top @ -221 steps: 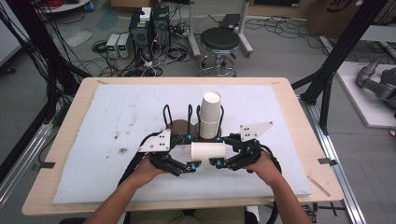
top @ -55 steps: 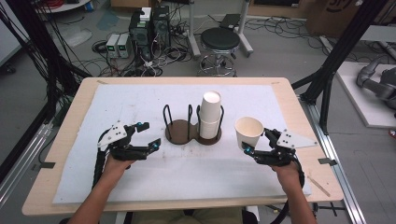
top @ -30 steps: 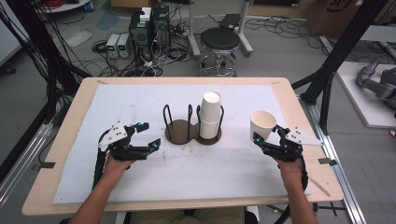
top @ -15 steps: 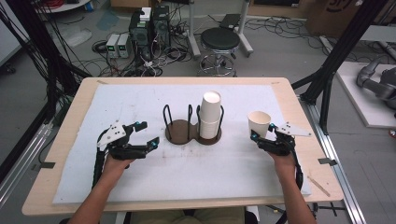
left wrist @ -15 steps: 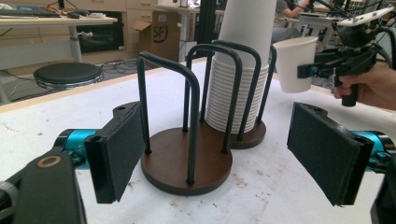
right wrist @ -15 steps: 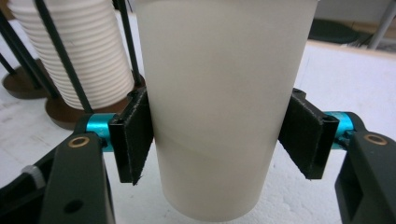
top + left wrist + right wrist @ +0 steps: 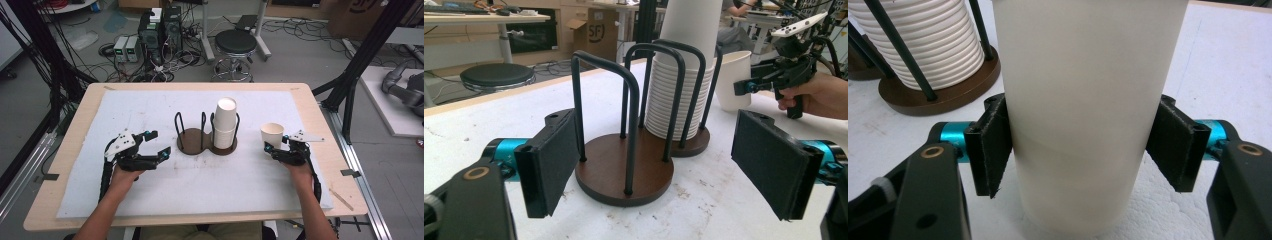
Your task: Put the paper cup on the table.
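A single white paper cup [image 7: 272, 133] stands upright right of the holder, its base at or just above the white mat. My right gripper [image 7: 275, 145] is shut on it, and in the right gripper view both black pads [image 7: 993, 145] press on the cup [image 7: 1083, 100]. The dark wooden two-place cup holder [image 7: 191, 141] carries a tall stack of white cups [image 7: 225, 120] in its right place, while its left place [image 7: 624, 172] is bare. My left gripper [image 7: 159, 141] rests left of the holder, open, with nothing between its jaws [image 7: 664, 165].
A white mat [image 7: 150, 107] covers most of the wooden table [image 7: 75, 130]. The holder's black wire loops [image 7: 631, 100] rise directly ahead of the left gripper. Beyond the table's far edge stand a stool [image 7: 235, 42], cables and computer boxes [image 7: 155, 22].
My right gripper has brought the cup down and a little to the left, turning it from tilted to upright. The left gripper has stayed where it was, still open.
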